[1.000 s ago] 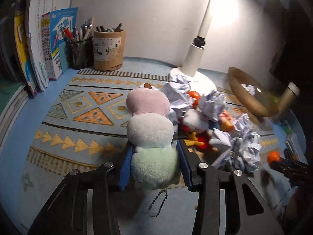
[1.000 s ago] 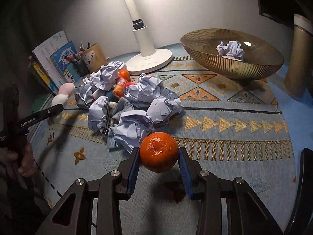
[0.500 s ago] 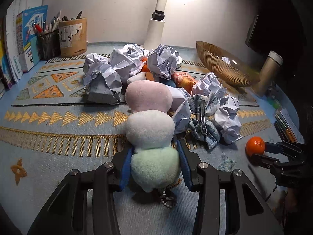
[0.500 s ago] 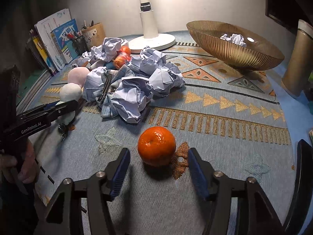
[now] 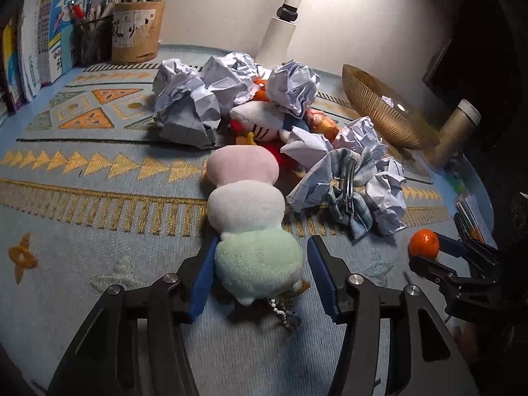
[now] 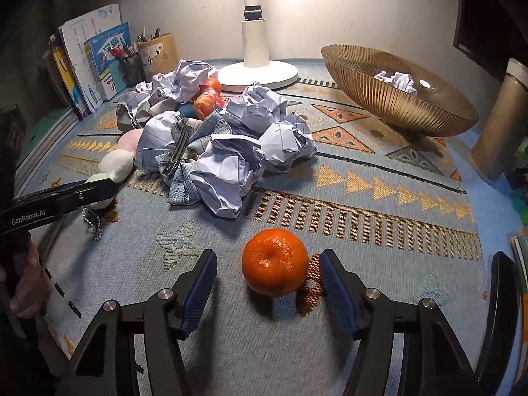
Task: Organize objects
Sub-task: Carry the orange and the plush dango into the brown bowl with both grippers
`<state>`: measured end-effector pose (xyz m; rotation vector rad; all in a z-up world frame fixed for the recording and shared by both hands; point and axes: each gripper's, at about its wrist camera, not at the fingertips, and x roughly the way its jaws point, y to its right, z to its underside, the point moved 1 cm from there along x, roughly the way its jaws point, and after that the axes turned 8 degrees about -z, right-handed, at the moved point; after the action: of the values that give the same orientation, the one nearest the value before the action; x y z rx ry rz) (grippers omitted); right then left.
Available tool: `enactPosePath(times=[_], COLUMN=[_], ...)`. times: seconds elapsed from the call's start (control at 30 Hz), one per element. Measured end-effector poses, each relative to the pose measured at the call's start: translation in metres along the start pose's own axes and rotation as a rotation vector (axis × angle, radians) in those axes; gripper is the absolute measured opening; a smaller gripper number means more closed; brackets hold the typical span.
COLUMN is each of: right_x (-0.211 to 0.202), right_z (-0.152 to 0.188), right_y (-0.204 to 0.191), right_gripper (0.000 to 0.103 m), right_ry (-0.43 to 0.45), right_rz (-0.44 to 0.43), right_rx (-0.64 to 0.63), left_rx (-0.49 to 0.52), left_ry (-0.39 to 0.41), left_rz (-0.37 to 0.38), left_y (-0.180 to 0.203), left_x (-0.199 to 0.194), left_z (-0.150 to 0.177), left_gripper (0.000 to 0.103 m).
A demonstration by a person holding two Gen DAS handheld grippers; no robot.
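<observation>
Left gripper (image 5: 259, 277): my jaws are opening around the green end of the plush toy (image 5: 246, 204); the left blue pad is still against the fabric, while the right pad stands clear with a gap showing.
Plush toy: three soft lobes in a row (pink farthest, white in the middle, green nearest me), lying flat on the patterned mat (image 5: 99, 231), with its bead chain (image 5: 283, 313) trailing out from under the green end.
Right gripper (image 6: 269, 283): my jaws are apart but closing, with the tangerine (image 6: 274, 262) between them; neither blue pad touches it, and it sits nearer the right pad.
Tangerine: resting on the mat by its own weight, stem dimple turned toward my camera, near the front edge and well apart from the bowl.
Clutter pile: crumpled paper balls (image 6: 260, 138), a checked cloth with a metal clip (image 6: 180, 151), a white cat-faced toy (image 5: 260, 122) and more orange fruit (image 6: 206, 100), heaped in the middle of the mat, just beyond the plush's pink end.
Gold bowl (image 6: 396, 99): on the far right of the mat, one paper ball (image 6: 399, 81) inside.
Back edge: white lamp base (image 6: 257, 72), a round pen pot (image 5: 137, 31) and standing books (image 5: 46, 39) on the left.
Far right: a beige flask (image 6: 501, 122), upright.
Person: a hand (image 6: 23, 283) grips the left tool's handle.
</observation>
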<state>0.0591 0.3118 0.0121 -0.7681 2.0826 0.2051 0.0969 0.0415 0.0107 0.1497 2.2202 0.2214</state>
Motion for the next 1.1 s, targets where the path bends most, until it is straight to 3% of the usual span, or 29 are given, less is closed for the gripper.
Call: enactPosePath(times=[0.03, 0.07, 0.1, 0.3, 0.37, 0.43, 0.47, 0.5, 0.57, 0.67, 0.77, 0.97, 1.1], right_x=[0.001, 0.001, 0.002, 0.002, 0.002, 0.005, 0.006, 0.006, 0.004, -0.007, -0.034, -0.094, -0.099], right_z=[0.0, 0.0, 0.0, -0.002, -0.004, -0.004, -0.003, -0.003, -0.002, -0.004, -0.018, -0.084, -0.125], right_y=[0.0, 0.001, 0.002, 0.002, 0.003, 0.003, 0.004, 0.004, 0.005, 0.01, 0.023, 0.075, 0.124], right_gripper=[0.063, 0.063, 0.063, 0.06, 0.055, 0.045, 0.038, 0.038, 0.038, 0.038, 0.038, 0.038, 0.038], right_ry=[-0.001, -0.005, -0.011, 0.0, 0.001, -0.011, -0.017, -0.015, -0.009, 0.013, 0.08, 0.276, 0.317], right_rz=[-0.004, -0.007, -0.014, -0.023, -0.024, -0.016, -0.008, -0.008, -0.019, -0.057, -0.066, 0.003, 0.087], right_rx=[0.002, 0.006, 0.013, 0.038, 0.049, 0.055, 0.056, 0.059, 0.062, 0.095, 0.123, 0.209, 0.355], left_rx=[-0.018, -0.033, -0.047, -0.017, 0.024, 0.05, 0.066, 0.088, 0.117, 0.134, 0.128, 0.247, 0.297], left_ry=[0.003, 0.001, 0.007, 0.038, 0.022, 0.013, -0.004, 0.014, 0.016, 0.032, 0.064, 0.186, 0.192], left_rz=[0.021, 0.03, 0.022, -0.08, -0.14, -0.191, -0.211, -0.257, -0.252, -0.253, -0.198, -0.04, 0.054], left_y=[-0.003, -0.005, -0.006, 0.005, 0.013, 0.018, 0.02, 0.023, 0.026, 0.027, 0.03, 0.089, 0.144], left_x=[-0.002, -0.005, -0.007, -0.012, -0.005, 0.001, 0.005, 0.003, 0.001, -0.008, -0.031, -0.06, -0.033], left_z=[0.002, 0.004, 0.004, 0.003, 0.003, 0.004, 0.004, 0.006, 0.007, 0.007, -0.007, -0.089, -0.15], left_gripper=[0.061, 0.084, 0.1, 0.101, 0.1, 0.084, 0.067, 0.055, 0.045, 0.043, 0.043, 0.043, 0.043])
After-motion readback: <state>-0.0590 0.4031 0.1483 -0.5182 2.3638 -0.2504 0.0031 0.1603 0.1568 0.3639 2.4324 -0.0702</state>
